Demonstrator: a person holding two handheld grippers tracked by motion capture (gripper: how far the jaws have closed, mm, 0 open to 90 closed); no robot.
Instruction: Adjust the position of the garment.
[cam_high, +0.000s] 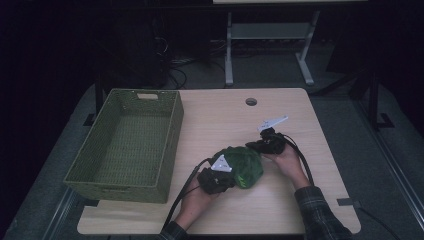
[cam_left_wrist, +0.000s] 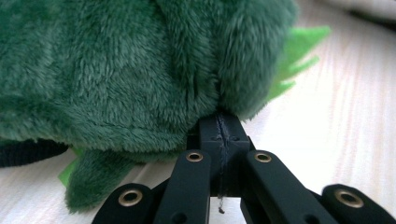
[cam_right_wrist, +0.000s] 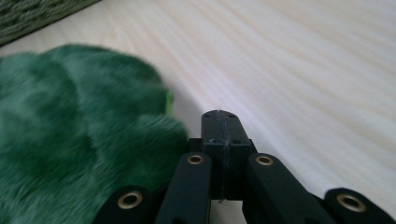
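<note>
Pushing in from both ends, the two claws flank the green plush toy on the desk. The left claw has its jaws pressed together with nothing pinched — its tip nudges the fur dead ahead and just above it. The right claw, also pressed together and empty, has the toy just to its left, not quite touching. The toy's long axis seems to run from one claw toward the other. The left claw is the nearer; the wicker basket lies beyond the toy, on the left claw's side.

Table: basket, green plush.
</note>
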